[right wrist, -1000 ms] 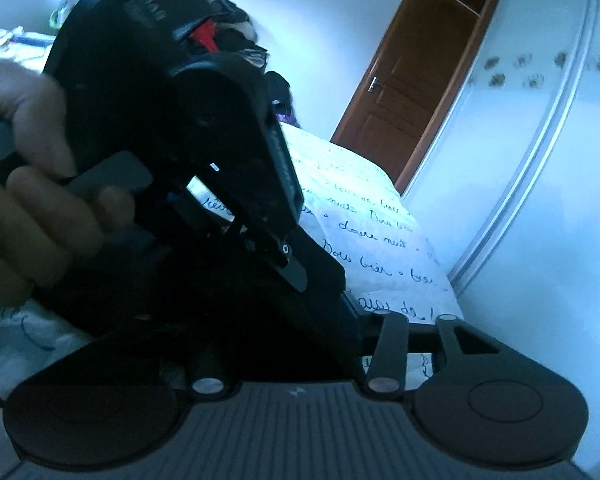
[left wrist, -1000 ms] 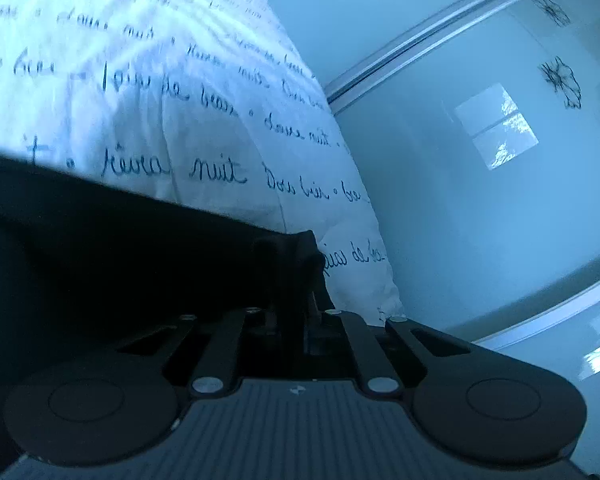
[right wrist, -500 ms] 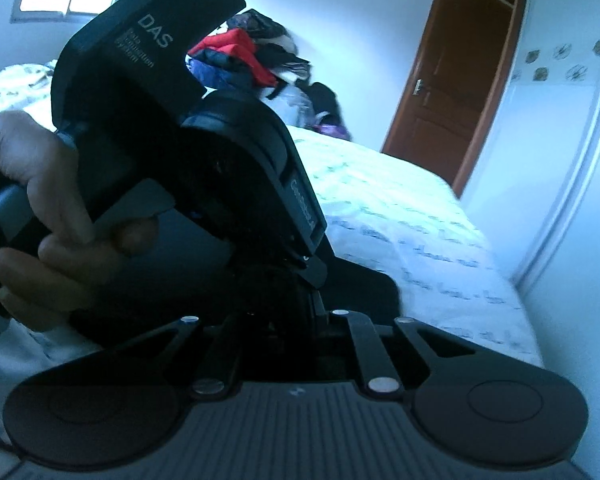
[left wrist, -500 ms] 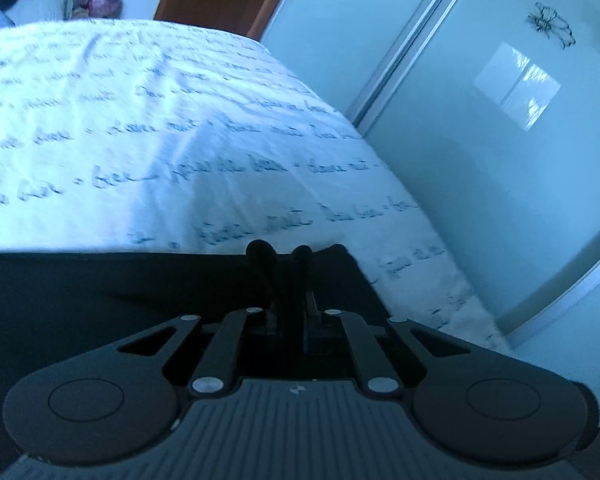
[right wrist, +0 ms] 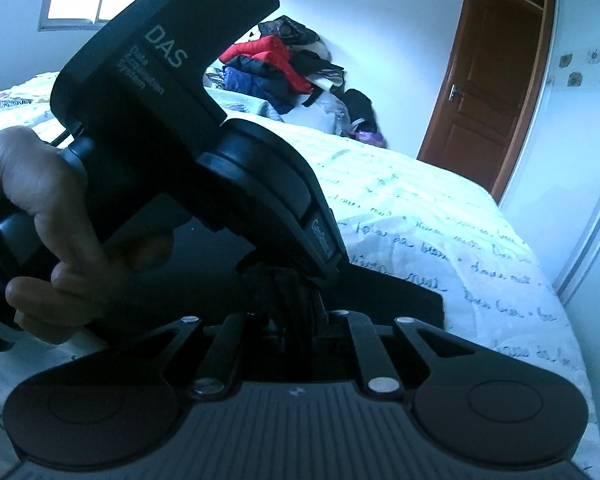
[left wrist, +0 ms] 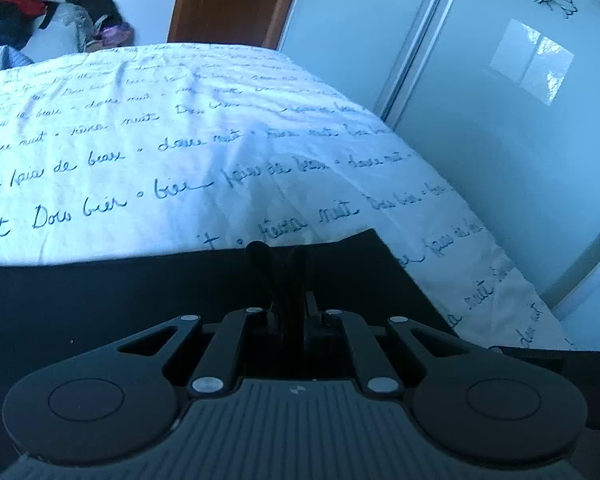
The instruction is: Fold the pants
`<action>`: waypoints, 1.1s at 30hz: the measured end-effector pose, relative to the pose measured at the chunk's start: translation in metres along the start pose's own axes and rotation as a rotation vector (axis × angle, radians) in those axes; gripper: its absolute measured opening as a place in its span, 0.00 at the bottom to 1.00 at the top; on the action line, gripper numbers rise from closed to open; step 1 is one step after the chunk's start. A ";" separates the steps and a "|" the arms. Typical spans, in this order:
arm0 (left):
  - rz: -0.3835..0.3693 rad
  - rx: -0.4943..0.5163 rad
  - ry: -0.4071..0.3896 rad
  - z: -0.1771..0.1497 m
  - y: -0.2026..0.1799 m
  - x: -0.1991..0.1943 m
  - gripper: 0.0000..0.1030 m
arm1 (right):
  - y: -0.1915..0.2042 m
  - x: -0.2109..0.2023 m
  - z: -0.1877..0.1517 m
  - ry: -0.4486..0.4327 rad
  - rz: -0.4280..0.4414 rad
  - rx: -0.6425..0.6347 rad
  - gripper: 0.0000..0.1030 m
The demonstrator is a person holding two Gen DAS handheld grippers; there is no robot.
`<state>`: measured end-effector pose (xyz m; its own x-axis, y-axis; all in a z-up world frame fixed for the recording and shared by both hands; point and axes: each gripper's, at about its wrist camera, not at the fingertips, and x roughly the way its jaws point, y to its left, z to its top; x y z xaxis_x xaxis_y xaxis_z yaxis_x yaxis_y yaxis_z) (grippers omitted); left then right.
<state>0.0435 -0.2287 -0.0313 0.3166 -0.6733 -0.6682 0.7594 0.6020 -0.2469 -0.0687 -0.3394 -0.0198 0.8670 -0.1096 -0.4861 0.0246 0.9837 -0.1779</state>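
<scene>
"DAS" on left tool (right wrist: 284, 280) housing; cursive "nuit" across bedsheet (left wrist: 180, 152).

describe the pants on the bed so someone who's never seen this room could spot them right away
Find the bed with the white cover printed all over in blue handwriting. At its near edge, right in front of the camera, lies a flat spread of dark cloth: the pants. They are the only plain, dark thing on the cover, unlike the mixed heap of clothes piled against the far wall.

One pants (left wrist: 140, 288), two claws (left wrist: 278, 256), one door (right wrist: 488, 96)
</scene>
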 end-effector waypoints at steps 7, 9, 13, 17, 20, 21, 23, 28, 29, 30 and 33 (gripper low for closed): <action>0.025 0.031 -0.004 -0.002 -0.005 0.000 0.13 | -0.010 0.009 -0.007 0.009 0.034 0.064 0.10; 0.027 0.035 -0.004 -0.003 -0.005 0.000 0.13 | -0.012 0.012 -0.006 0.013 0.041 0.071 0.10; 0.027 0.036 -0.003 -0.003 -0.004 -0.001 0.13 | -0.010 0.012 -0.004 0.013 0.046 0.077 0.10; 0.034 0.047 -0.009 -0.002 -0.004 -0.004 0.13 | -0.007 0.010 -0.001 0.011 0.055 0.093 0.10; 0.042 0.056 -0.016 -0.002 -0.002 -0.008 0.13 | -0.005 0.011 0.005 0.007 0.065 0.101 0.10; 0.049 0.060 -0.018 -0.002 -0.002 -0.010 0.13 | -0.004 0.007 0.002 0.005 0.068 0.102 0.10; 0.065 0.071 -0.020 -0.003 -0.001 -0.012 0.13 | -0.001 0.009 0.004 0.003 0.077 0.102 0.10; 0.095 0.083 -0.031 -0.004 0.006 -0.020 0.13 | 0.007 0.015 0.008 -0.003 0.097 0.076 0.11; 0.099 0.079 -0.031 -0.004 0.009 -0.022 0.13 | 0.010 0.016 0.009 -0.005 0.101 0.070 0.11; 0.103 0.074 -0.032 -0.004 0.012 -0.024 0.13 | 0.011 0.018 0.012 -0.006 0.106 0.065 0.11; 0.122 0.070 -0.037 -0.005 0.021 -0.030 0.13 | 0.016 0.020 0.015 -0.011 0.124 0.057 0.11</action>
<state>0.0474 -0.1941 -0.0201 0.4284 -0.6130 -0.6639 0.7514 0.6497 -0.1151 -0.0435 -0.3234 -0.0201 0.8705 0.0146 -0.4919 -0.0553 0.9961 -0.0683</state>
